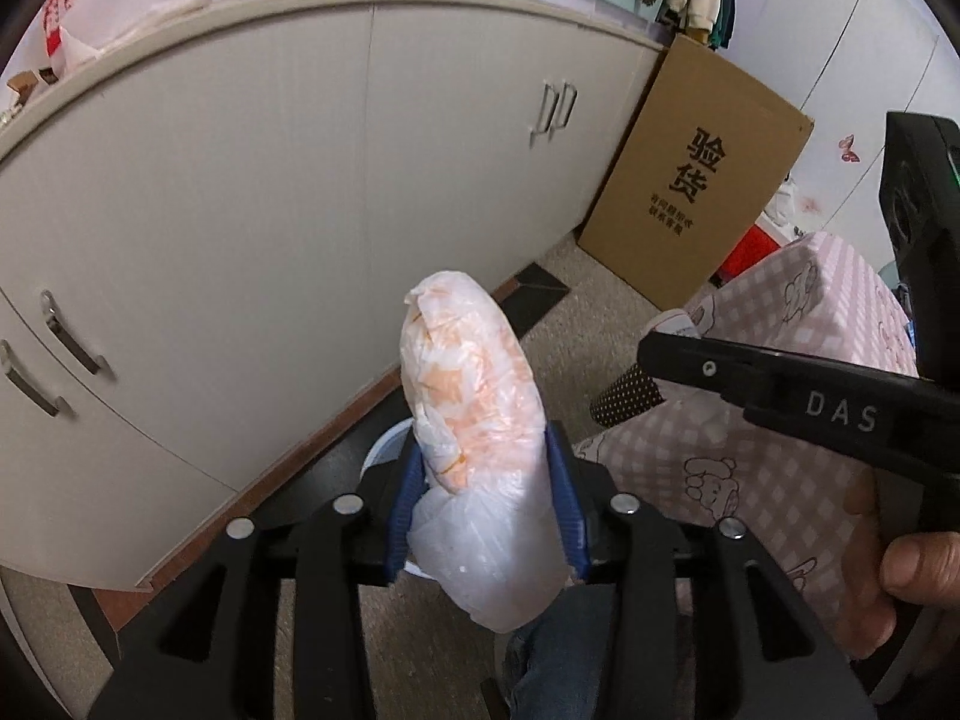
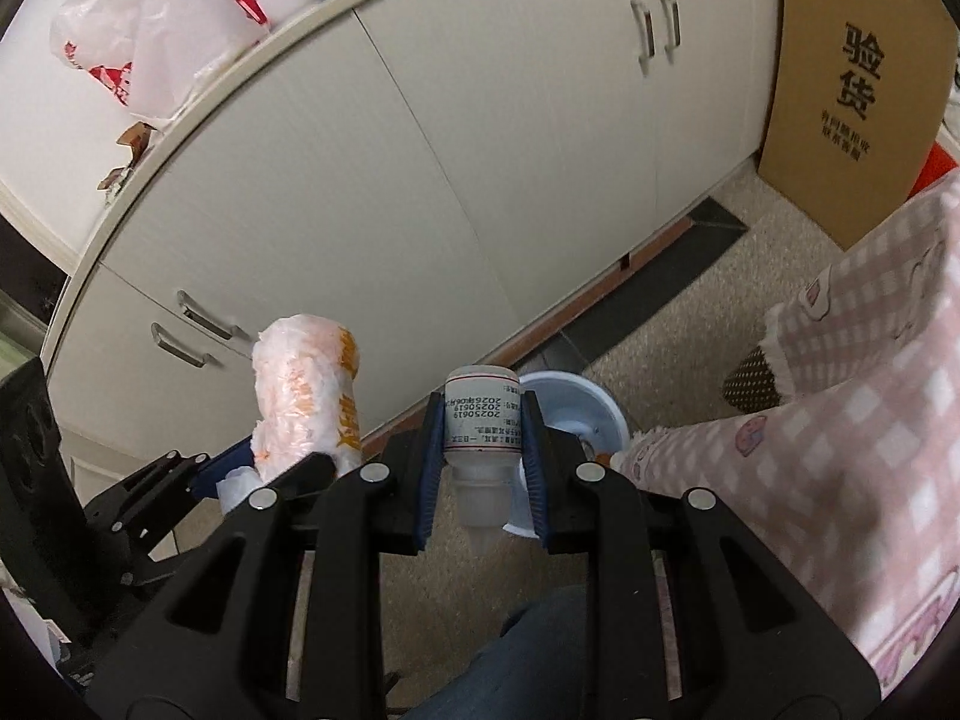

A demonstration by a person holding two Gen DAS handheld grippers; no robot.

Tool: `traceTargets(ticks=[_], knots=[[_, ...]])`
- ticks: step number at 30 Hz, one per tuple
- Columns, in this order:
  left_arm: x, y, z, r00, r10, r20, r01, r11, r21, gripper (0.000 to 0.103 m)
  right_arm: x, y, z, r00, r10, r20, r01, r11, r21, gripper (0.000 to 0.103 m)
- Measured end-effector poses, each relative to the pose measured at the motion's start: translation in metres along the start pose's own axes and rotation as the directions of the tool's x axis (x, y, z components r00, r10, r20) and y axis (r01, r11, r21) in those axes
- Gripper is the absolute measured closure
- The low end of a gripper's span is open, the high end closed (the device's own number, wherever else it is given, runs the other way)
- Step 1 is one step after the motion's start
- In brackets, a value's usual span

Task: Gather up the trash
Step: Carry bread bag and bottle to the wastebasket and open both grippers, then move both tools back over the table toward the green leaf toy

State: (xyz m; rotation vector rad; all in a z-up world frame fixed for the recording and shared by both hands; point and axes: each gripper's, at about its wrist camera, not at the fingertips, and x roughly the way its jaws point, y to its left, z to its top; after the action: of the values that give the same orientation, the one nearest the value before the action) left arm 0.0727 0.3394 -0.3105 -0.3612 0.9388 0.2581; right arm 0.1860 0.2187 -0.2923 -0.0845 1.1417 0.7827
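My left gripper (image 1: 486, 498) is shut on a rolled white and orange plastic bag (image 1: 468, 396), held upright in the air; the bag also shows in the right wrist view (image 2: 306, 390). My right gripper (image 2: 483, 456) is shut on a small white plastic bottle (image 2: 483, 420), held upside down with its nozzle pointing back at the camera. A white round bin (image 2: 576, 408) stands on the floor just beyond the bottle; its rim shows behind the bag in the left wrist view (image 1: 384, 450). The right gripper's black body (image 1: 780, 384) is at the right of the left wrist view.
Beige cabinets (image 1: 270, 228) with metal handles run along the back. A brown cardboard box (image 1: 696, 174) leans at the cabinet's right end. A pink checked cloth (image 2: 852, 450) hangs over furniture at the right. The floor is speckled beige (image 2: 690, 330). White plastic bags (image 2: 156, 42) lie on the countertop.
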Motion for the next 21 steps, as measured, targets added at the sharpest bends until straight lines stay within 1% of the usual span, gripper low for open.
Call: traceTargets(ticks=[1, 3, 4, 6, 9, 16, 21], knots=[[0.002, 0.001, 0.0, 1.0, 0.003, -0.007, -0.003, 1.0, 0.0, 0.04, -0.001, 0.0, 0.0, 1.0, -0.011, 0.008, 0.011, 1.0, 0.004, 0.032], [0.002, 0.003, -0.001, 1.0, 0.019, -0.004, -0.019, 1.0, -0.012, 0.023, -0.004, -0.002, 0.001, 1.0, -0.02, 0.022, 0.02, 1.0, 0.007, 0.02], [0.0, 0.005, -0.001, 1.0, 0.02, 0.001, -0.02, 1.0, -0.02, 0.021, -0.005, 0.0, 0.002, 0.999, -0.026, 0.024, 0.025, 1.0, 0.009, 0.013], [-0.002, 0.007, 0.0, 1.0, 0.023, 0.002, -0.023, 0.999, -0.034, 0.02, -0.01, -0.002, 0.003, 0.998, -0.037, 0.043, 0.036, 0.999, 0.015, 0.006], [-0.007, 0.007, 0.003, 0.999, 0.04, 0.016, -0.039, 0.998, -0.046, 0.019, -0.02, -0.004, 0.002, 0.997, -0.05, 0.062, 0.049, 0.999, 0.02, 0.006], [-0.03, -0.006, 0.006, 0.996, 0.058, 0.063, -0.056, 0.998, -0.031, 0.019, -0.054, -0.006, 0.0, 0.99, -0.051, 0.133, 0.05, 0.999, 0.007, 0.006], [-0.054, -0.029, 0.013, 0.992, 0.046, 0.119, -0.047, 0.999, 0.003, 0.017, -0.091, -0.016, -0.005, 0.979, -0.053, 0.198, 0.05, 0.999, 0.019, 0.006]])
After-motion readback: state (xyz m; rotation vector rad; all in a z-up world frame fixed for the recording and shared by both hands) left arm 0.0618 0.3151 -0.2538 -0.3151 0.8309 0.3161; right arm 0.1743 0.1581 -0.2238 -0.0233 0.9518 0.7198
